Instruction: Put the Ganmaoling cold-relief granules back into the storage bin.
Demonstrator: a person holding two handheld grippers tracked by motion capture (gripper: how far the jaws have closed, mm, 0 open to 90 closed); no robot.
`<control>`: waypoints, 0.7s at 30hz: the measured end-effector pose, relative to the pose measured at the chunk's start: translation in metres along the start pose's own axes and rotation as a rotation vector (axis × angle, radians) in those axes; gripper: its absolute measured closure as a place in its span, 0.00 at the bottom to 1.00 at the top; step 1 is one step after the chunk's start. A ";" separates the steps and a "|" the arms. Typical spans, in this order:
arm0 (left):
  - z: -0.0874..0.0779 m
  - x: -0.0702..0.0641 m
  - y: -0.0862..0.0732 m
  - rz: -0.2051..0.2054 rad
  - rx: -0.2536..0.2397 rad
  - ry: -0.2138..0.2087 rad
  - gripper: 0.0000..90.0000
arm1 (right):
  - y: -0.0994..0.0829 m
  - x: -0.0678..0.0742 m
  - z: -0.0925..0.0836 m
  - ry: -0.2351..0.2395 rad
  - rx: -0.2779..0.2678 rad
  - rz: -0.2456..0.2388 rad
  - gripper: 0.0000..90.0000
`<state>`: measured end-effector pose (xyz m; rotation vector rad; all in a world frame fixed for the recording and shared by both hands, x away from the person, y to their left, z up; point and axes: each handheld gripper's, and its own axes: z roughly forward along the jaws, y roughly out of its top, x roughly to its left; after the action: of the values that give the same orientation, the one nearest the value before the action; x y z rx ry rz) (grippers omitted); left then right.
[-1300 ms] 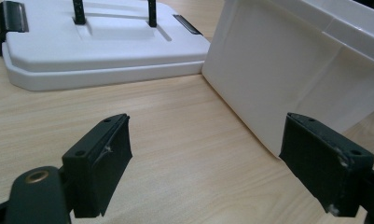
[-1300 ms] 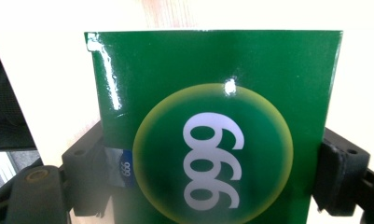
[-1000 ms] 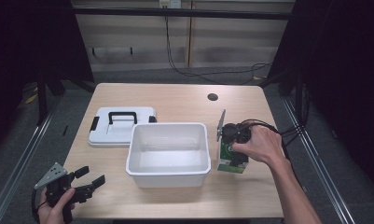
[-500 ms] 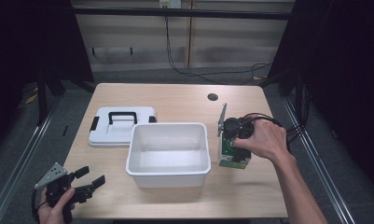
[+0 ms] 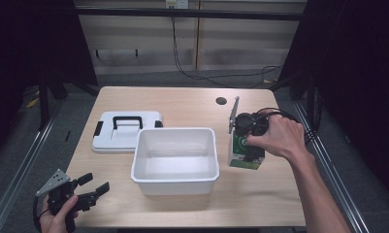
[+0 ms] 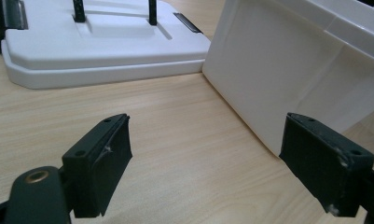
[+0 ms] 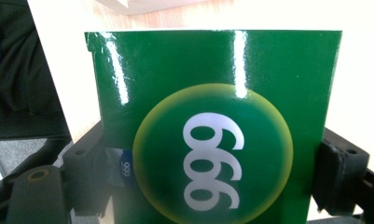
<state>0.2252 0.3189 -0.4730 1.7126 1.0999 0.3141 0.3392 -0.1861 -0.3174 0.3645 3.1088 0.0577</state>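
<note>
Hand and right gripper (image 5: pixel 251 144) hid most of the green cardboard box (image 7: pixel 212 126), jaws clamped on its sides; left gripper (image 6: pixel 208 163) gaped wide, empty, near-left.

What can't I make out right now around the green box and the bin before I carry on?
- Green box, right gripper view: its lower part is cut off by the bottom edge, and the box blocks the table behind it.
- Right gripper, high view: the hand covers the jaws, so their contact with the box is hidden there.
- White bin, left gripper view: its inside is out of sight.
- Lid, high view: latches too small to read.
</note>
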 end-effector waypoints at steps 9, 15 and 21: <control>-0.001 0.001 0.000 -0.002 -0.003 0.002 0.18 | 0.006 -0.004 -0.014 0.009 -0.012 -0.017 0.18; -0.001 0.000 0.000 -0.005 -0.006 0.005 0.18 | 0.011 -0.006 -0.024 0.008 -0.040 -0.005 0.18; 0.000 0.000 0.000 -0.004 0.000 0.009 0.18 | 0.022 -0.008 -0.033 0.009 -0.037 -0.027 0.18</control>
<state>0.2252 0.3193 -0.4733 1.7104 1.1093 0.3193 0.3511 -0.1676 -0.2834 0.3221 3.1162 0.1163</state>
